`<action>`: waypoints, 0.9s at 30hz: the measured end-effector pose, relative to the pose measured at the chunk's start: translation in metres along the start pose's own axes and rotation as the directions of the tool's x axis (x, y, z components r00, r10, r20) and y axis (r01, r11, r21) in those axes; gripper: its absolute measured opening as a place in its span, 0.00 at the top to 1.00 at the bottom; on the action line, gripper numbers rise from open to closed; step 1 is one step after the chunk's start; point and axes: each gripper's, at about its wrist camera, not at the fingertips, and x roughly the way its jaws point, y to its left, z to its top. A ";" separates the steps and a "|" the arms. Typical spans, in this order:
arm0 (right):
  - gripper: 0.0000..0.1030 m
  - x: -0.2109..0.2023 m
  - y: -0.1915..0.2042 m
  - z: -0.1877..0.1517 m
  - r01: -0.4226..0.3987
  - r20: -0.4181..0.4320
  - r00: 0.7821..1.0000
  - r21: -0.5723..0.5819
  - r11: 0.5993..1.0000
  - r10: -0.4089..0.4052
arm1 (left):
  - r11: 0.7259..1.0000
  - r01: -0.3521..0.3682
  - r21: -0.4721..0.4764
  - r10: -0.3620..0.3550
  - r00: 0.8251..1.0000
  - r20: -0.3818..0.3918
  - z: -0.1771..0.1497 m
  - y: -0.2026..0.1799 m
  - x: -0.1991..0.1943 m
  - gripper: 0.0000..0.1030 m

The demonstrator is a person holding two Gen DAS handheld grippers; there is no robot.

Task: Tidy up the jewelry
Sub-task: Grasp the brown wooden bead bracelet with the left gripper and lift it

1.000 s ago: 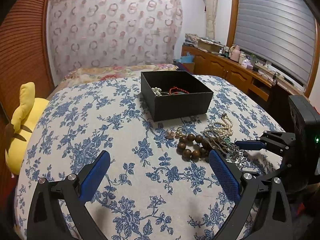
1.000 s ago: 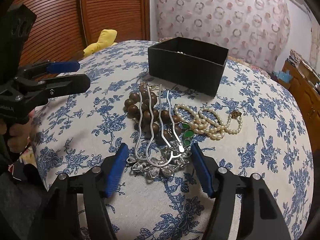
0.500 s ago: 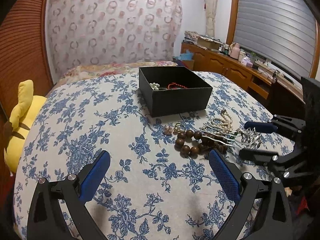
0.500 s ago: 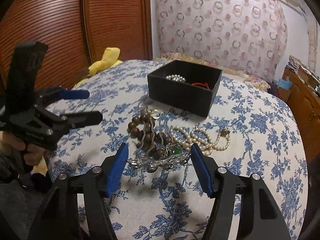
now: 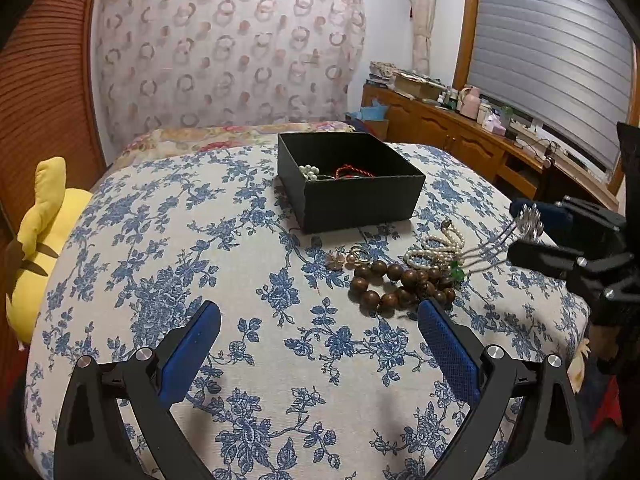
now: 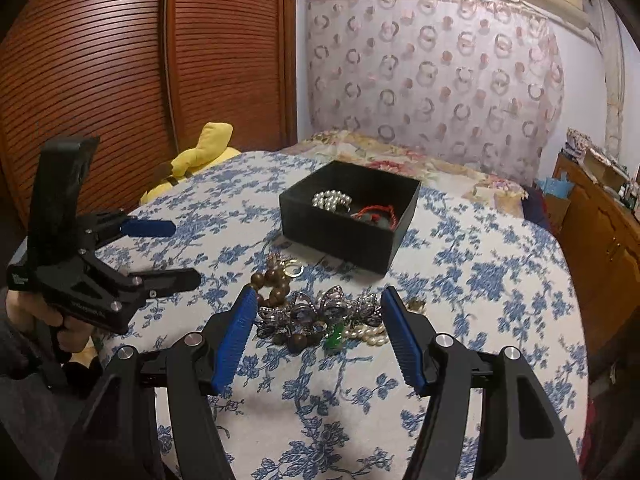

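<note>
On the bed, spread with a blue-flowered cloth [image 5: 224, 248], a black box [image 5: 352, 196] is set open near the middle, and a small cluster of pearls [image 6: 331, 200] and a red cord [image 6: 376, 212] are seen lying inside it. Just in front of the box, a heap of jewelry is left on the cloth: a string of brown wooden beads [image 5: 394, 282], a pearl necklace [image 5: 438, 246], a green stone [image 5: 456, 272] and a small ring [image 5: 360, 254] beside the beads.

The silver hair comb [image 6: 320, 312] is gripped at its ornate flowered head by the right gripper [image 6: 318, 328], whose blue pads [image 6: 236, 336] are pressed against the two ends of that head. In the left wrist view the comb's head is seen raised above the cloth, while its long prongs slope down toward the pearls and the green stone; whether the prong tips touch the heap cannot be told.

The left gripper [image 5: 316, 360] is held with its jaws spread wide and nothing between them, low over a bare part of the cloth, with the wooden beads just beyond its right finger. It is also seen from the right wrist camera at the left edge of the bed, well apart from the comb.

A yellow plush toy [image 5: 36, 232] is seen at the left side of the bed, against a wooden slatted wardrobe [image 6: 120, 80]. A patterned curtain [image 5: 228, 52] hangs behind the bed
</note>
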 end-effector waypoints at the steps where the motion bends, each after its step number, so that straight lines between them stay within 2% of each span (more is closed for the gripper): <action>1: 0.36 -0.001 -0.002 0.002 0.000 0.000 1.000 0.003 1.000 0.000 | 1.000 0.000 0.000 0.000 1.000 -0.001 0.000 0.000 0.000 0.07; 5: 0.36 -0.005 -0.011 0.007 -0.023 -0.001 1.000 0.041 0.999 0.023 | 1.000 0.000 -0.001 0.000 1.000 -0.002 0.000 0.000 0.001 0.07; 13: 0.36 -0.017 -0.020 0.025 0.026 0.034 0.999 0.029 0.999 -0.027 | 1.000 0.010 -0.001 -0.010 1.000 -0.009 0.001 -0.003 0.003 0.08; 20: 0.36 -0.017 -0.037 0.014 0.049 0.018 0.999 0.064 0.997 -0.050 | 0.999 0.042 0.024 -0.042 0.999 -0.019 0.006 -0.012 0.012 0.08; 24: 0.36 -0.012 -0.040 0.008 0.054 0.010 0.998 0.076 0.996 -0.055 | 0.997 0.080 0.009 -0.079 0.995 -0.063 0.012 -0.010 0.028 0.35; 27: 0.36 -0.009 -0.040 0.006 0.049 0.007 0.999 0.077 0.996 -0.049 | 0.996 0.095 0.000 -0.094 0.990 -0.105 0.018 -0.008 0.043 0.51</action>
